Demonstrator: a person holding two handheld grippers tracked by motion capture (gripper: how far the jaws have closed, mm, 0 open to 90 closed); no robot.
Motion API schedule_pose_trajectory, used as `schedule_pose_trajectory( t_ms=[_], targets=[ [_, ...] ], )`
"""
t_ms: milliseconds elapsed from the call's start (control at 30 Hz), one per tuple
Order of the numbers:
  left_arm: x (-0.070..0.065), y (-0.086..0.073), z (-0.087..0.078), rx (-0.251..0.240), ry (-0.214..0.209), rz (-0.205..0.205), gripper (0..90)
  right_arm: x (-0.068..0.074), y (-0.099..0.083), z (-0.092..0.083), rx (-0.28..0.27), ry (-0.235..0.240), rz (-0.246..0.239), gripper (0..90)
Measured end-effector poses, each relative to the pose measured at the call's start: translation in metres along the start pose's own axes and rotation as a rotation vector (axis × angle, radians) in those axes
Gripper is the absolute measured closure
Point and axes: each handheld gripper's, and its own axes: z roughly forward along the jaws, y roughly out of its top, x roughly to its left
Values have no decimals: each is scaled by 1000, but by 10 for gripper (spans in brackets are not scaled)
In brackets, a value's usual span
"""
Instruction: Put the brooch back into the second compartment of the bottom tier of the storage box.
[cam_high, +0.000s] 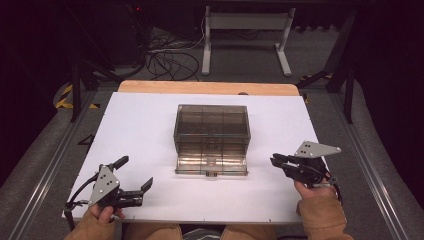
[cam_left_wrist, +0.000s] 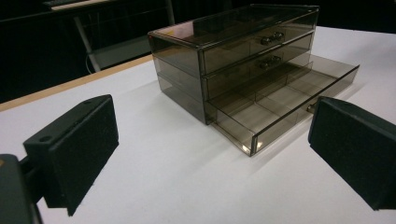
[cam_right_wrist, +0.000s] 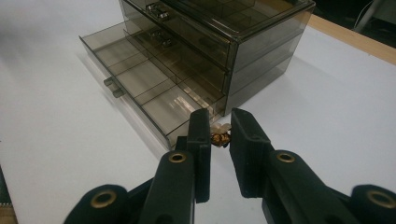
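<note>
A smoky clear three-drawer box (cam_high: 212, 122) stands mid-table on the white sheet. Its bottom drawer (cam_high: 211, 162) is pulled out toward me, and its divided compartments look bare (cam_right_wrist: 140, 79). My right gripper (cam_high: 275, 161) rests right of the drawer. In the right gripper view it (cam_right_wrist: 220, 126) is shut on a small gold-and-cream trinket (cam_right_wrist: 220, 137), just off the drawer's near corner. My left gripper (cam_high: 135, 172) sits at the front left, open wide with nothing between its pads (cam_left_wrist: 79, 144). It faces the box (cam_left_wrist: 233, 56) from a distance.
The white sheet (cam_high: 145, 125) covers a wooden tabletop whose far edge (cam_high: 210, 87) shows. Beyond it are a white table frame (cam_high: 245, 30) and floor cables (cam_high: 165, 57). Metal rails run along both sides of the table.
</note>
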Motion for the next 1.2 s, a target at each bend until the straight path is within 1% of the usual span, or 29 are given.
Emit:
schedule_pose_trajectory(
  t_ms=[167, 267, 467, 867, 1000, 1133, 1167, 1200],
  targets=[
    [0, 0, 0, 2, 0, 2, 25, 1, 3, 0, 0, -1, -6, 787],
    [0, 0, 1, 2, 0, 2, 26, 4, 7, 2, 10, -15, -26, 787],
    [0, 0, 0, 3, 0, 3, 25, 9, 16, 11, 21, 5, -46, 787],
    [0, 0, 1, 3, -2, 4, 26, 21, 37, 31, 15, 52, -85, 787],
    [1, 0, 1, 4, -2, -3, 25, 26, 45, 41, 9, 75, -97, 787],
    [1, 0, 1, 3, -1, -1, 25, 33, 53, 54, 13, 101, -117, 787],
    [1, 0, 1, 0, 1, -1, 25, 36, 56, 60, 16, 110, -122, 787],
    [1, 0, 1, 0, 1, -2, 25, 36, 56, 60, 16, 110, -122, 787]
  ],
)
